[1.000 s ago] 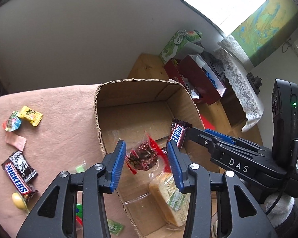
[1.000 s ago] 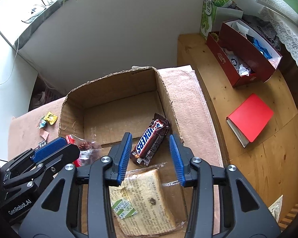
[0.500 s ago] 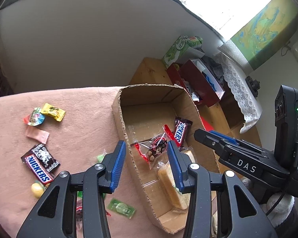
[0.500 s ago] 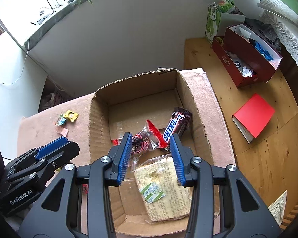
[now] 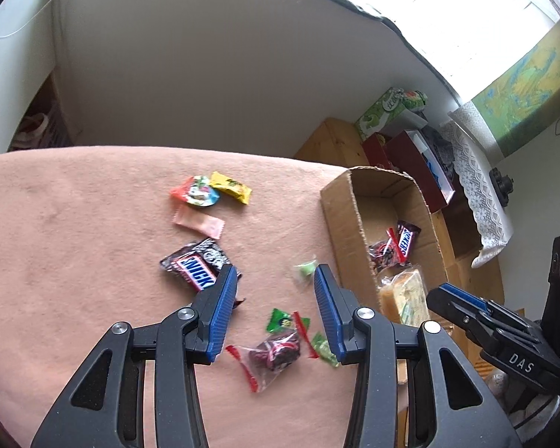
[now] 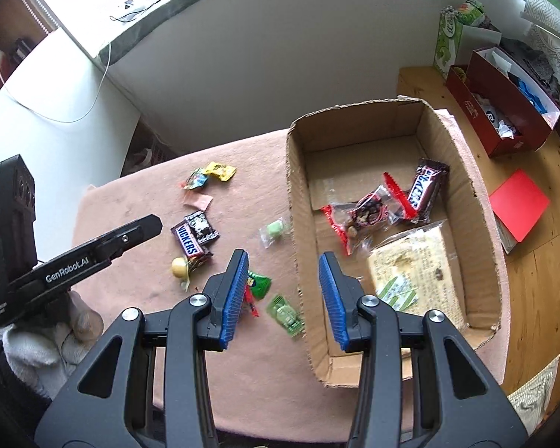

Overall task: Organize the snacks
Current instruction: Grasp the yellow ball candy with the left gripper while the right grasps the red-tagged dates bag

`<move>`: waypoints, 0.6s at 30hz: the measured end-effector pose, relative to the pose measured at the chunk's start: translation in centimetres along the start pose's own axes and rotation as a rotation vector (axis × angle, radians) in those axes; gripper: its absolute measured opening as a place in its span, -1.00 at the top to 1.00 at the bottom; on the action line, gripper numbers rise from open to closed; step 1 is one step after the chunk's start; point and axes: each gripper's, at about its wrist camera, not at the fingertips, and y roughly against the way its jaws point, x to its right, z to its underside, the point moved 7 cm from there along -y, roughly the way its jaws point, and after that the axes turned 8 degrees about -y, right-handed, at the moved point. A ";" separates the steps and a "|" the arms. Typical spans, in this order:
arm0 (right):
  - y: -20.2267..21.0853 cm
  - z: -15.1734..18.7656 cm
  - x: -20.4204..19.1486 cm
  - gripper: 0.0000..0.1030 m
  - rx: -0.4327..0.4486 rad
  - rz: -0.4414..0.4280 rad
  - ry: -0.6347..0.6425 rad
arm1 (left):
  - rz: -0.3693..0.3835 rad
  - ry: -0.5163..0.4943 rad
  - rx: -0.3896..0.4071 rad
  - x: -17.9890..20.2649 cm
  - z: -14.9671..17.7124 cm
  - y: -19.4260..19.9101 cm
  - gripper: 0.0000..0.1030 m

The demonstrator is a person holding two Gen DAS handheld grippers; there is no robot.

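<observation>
An open cardboard box (image 6: 474, 201) holds a Snickers bar (image 6: 425, 190), a clear red-edged nut packet (image 6: 366, 212) and a wrapped cake (image 6: 414, 272). The box also shows in the left wrist view (image 5: 339, 220). Loose on the pink cloth lie a Snickers bar (image 5: 196, 270), a red-edged packet (image 5: 276, 351), green sweets (image 5: 282, 319) and a yellow packet (image 5: 231, 186). My left gripper (image 5: 276, 310) is open and empty above the red-edged packet. My right gripper (image 6: 283, 295) is open and empty over the box's left wall.
A pink cloth (image 5: 74, 261) covers the table. To the right are a wooden surface (image 6: 541, 280), a red box of oddments (image 6: 504, 93), a green tissue box (image 6: 451, 33) and a red notebook (image 6: 519, 205). A white wall stands behind.
Both grippers have pulled back from the box and swung left. The left one has left the nut packet in the box and is now over the loose snacks on the cloth.
</observation>
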 end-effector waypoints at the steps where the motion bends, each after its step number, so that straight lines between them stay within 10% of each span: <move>1: -0.1 0.5 -0.4 0.20 -0.008 -0.008 0.001 | -0.006 0.009 -0.003 -0.6 0.3 0.2 0.19; 18: -7.3 8.3 -5.3 -0.07 -0.215 -0.041 -0.071 | -0.021 0.064 -0.112 -6.2 6.0 -1.1 0.19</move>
